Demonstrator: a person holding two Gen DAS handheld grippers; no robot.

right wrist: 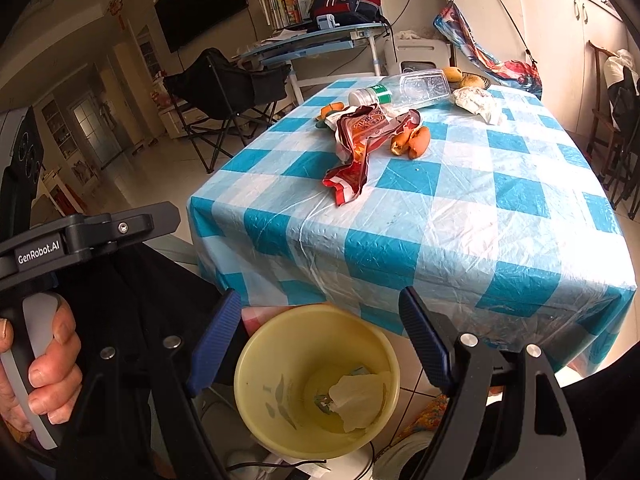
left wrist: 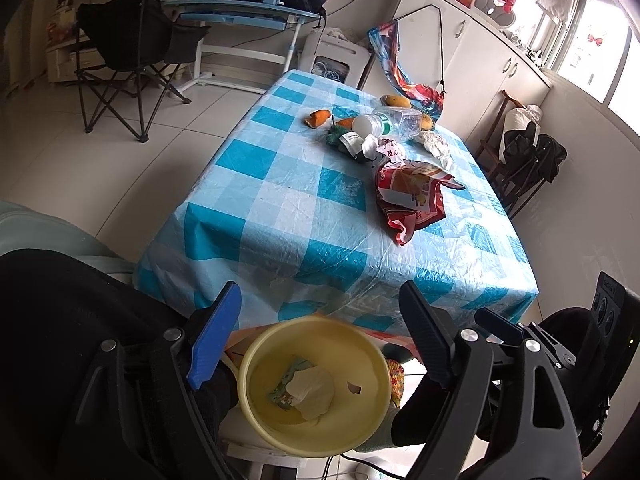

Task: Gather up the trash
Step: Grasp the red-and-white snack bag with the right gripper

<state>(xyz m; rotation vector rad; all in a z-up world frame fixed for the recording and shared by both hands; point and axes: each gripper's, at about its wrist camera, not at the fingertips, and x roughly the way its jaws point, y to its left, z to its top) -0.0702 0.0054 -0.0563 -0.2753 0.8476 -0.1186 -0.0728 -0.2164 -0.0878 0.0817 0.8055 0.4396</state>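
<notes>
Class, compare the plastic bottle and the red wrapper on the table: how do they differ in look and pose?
The bottle is clear and keeps its rounded form; the wrapper is red, printed and crumpled. The bottle has a white cap and a green label; the wrapper has neither. The bottle lies on its side at the far end; the wrapper sprawls nearer the bin. Both rest on the checked tablecloth, outside the bin.

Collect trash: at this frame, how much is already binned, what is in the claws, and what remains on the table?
Done: crumpled paper lies in the yellow bin. In hand: nothing; left claw and right claw are open above the bin. Left: plastic bottle, red wrapper, peels and white tissue on the table.
</notes>
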